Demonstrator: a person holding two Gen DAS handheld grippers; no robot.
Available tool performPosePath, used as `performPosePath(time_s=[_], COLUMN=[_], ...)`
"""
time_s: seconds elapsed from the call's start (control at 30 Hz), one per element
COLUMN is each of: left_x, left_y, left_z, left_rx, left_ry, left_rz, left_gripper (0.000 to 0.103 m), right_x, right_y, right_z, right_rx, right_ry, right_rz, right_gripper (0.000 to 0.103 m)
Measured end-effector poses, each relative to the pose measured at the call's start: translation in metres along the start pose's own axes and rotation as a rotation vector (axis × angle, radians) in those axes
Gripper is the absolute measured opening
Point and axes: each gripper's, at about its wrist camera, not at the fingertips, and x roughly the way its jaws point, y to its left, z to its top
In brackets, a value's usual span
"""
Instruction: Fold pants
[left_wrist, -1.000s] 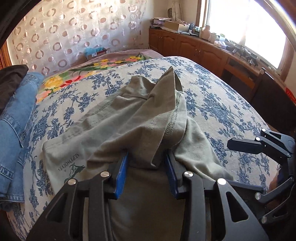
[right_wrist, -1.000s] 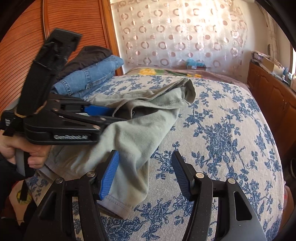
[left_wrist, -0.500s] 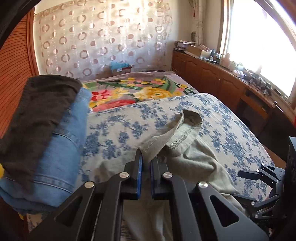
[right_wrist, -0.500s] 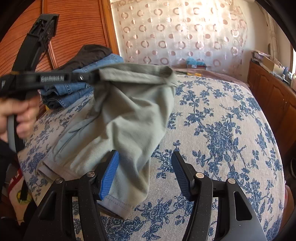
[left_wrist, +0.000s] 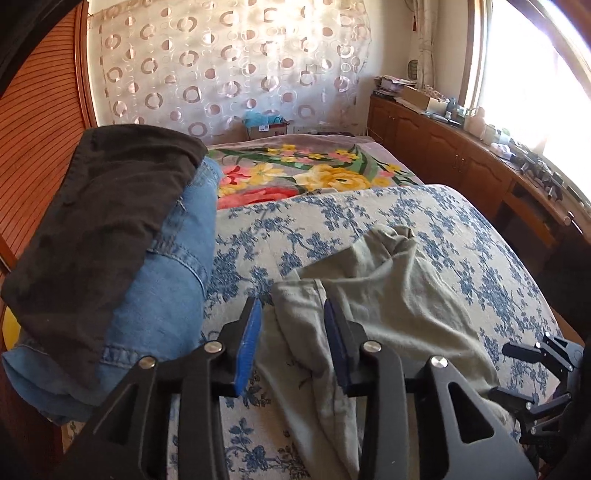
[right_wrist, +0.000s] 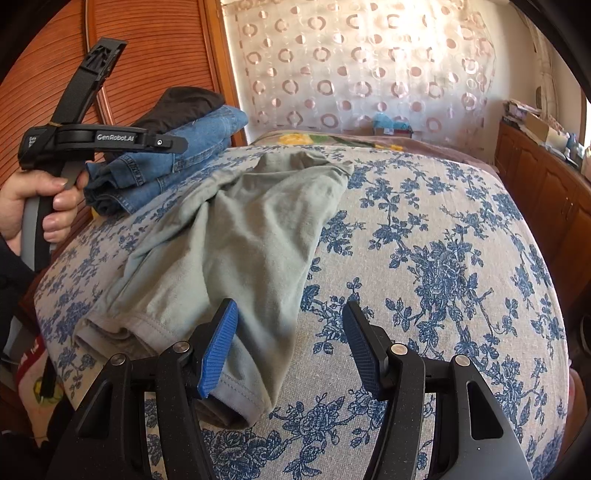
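Note:
The grey-green pants (right_wrist: 236, 240) lie crumpled on the blue-flowered bedspread (right_wrist: 424, 258), one hem folded near the front edge. In the left wrist view the pants (left_wrist: 380, 302) lie beneath and beyond my left gripper (left_wrist: 293, 332), which is open and holds nothing. From the right wrist view the left gripper (right_wrist: 173, 142) hangs in the air above the bed's left side, held by a hand. My right gripper (right_wrist: 291, 343) is open and empty, just above the pants' near hem.
A stack of folded blue jeans (left_wrist: 162, 295) with a dark garment (left_wrist: 99, 221) on top sits at the bed's left. A floral blanket (left_wrist: 295, 173) lies at the far end. Wooden cabinets (left_wrist: 461, 158) line the right wall under the window.
My left gripper lifted a fold of the pants, carried it leftward, then opened and let it drop onto the bed. The right gripper stayed open and still.

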Motion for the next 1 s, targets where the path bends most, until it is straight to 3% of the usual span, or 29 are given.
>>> performPosePath(time_s=[0.33, 0.5, 0.53, 0.57, 0.63, 1.0], left_x=[0.032, 0.046, 0.046, 0.047, 0.044, 0.020], left_y=[-0.019, -0.025, -0.025, -0.025, -0.023, 0.019], left_z=[-0.027, -0.024, -0.024, -0.024, -0.026, -0.025], left_rx=[0.026, 0.055, 0.065, 0.072, 0.086, 0.009], left_ry=[0.080, 0.090, 0.085, 0.085, 0.078, 0.042], left_rz=[-0.053, 0.017, 0.026, 0.030, 0.053, 0.110], left_gripper=[0.034, 0.034, 0.019, 0.012, 0.007, 0.007], right_x=[0.000, 0.001, 0.001, 0.001, 0.001, 0.001], right_y=[0.000, 0.000, 0.000, 0.000, -0.001, -0.001], right_z=[0.000, 0.000, 0.000, 0.000, -0.001, -0.002], right_rx=[0.000, -0.001, 0.000, 0.000, 0.000, -0.005], right_ry=[0.003, 0.003, 0.002, 0.002, -0.001, -0.009], right_rz=[0.000, 0.000, 0.000, 0.000, 0.001, -0.003], right_gripper=[0.060, 0.060, 0.060, 0.060, 0.060, 0.060])
